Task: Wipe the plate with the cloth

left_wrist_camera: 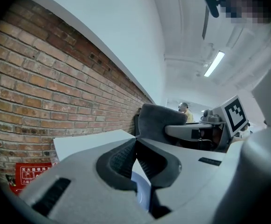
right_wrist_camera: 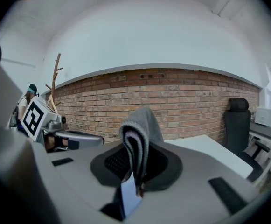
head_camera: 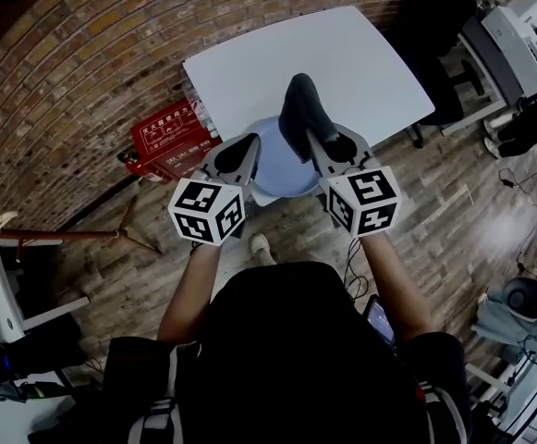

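A light blue plate (head_camera: pixel 273 169) hangs in the air just past the near edge of the white table (head_camera: pixel 342 63). My left gripper (head_camera: pixel 248 148) is shut on the plate's left rim, and the plate (left_wrist_camera: pixel 142 190) shows pale below its jaws. My right gripper (head_camera: pixel 328 144) is shut on a folded dark grey cloth (head_camera: pixel 298 109) that sticks up over the plate's right side. In the right gripper view the cloth (right_wrist_camera: pixel 142 125) stands between the jaws, with the plate (right_wrist_camera: pixel 128 197) beneath. The left gripper view shows the cloth (left_wrist_camera: pixel 156 118) just beyond its jaws.
A red box (head_camera: pixel 171 137) sits on the wooden floor by the brick wall (head_camera: pixel 74 72). A black office chair (head_camera: pixel 439 26) stands at the table's far right, and desks with equipment (head_camera: pixel 518 44) stand further right. A wooden coat stand (right_wrist_camera: pixel 56 78) and a person (left_wrist_camera: pixel 184 108) are in the background.
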Tool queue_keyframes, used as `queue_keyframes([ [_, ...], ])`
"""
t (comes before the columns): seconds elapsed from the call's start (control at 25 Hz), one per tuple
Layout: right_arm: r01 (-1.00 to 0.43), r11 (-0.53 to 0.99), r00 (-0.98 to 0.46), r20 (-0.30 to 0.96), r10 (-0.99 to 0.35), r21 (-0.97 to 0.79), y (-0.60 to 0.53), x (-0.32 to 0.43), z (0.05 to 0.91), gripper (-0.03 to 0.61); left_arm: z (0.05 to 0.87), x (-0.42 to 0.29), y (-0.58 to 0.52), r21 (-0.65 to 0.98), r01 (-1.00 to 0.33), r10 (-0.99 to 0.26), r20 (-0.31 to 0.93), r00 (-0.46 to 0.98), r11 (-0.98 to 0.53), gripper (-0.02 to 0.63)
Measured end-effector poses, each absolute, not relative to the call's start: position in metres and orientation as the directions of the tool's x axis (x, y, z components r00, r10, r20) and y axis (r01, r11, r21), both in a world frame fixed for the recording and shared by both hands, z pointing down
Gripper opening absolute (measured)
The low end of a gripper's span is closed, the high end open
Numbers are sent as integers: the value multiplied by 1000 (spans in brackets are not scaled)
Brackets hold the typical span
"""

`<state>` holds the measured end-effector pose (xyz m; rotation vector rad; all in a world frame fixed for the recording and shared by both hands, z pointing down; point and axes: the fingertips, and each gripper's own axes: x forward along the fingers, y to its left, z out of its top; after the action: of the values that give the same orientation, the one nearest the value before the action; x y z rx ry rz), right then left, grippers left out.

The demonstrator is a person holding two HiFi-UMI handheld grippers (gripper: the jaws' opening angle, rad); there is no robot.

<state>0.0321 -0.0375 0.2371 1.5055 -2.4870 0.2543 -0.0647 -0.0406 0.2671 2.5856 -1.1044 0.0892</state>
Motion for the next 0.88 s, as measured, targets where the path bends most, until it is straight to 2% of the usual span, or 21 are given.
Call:
queue_keyframes([
  [0.88,-848,526,-529,135,-838,-62,28,69,181,58,215,-25,44,189,-778,-769,132,625,-600,18],
])
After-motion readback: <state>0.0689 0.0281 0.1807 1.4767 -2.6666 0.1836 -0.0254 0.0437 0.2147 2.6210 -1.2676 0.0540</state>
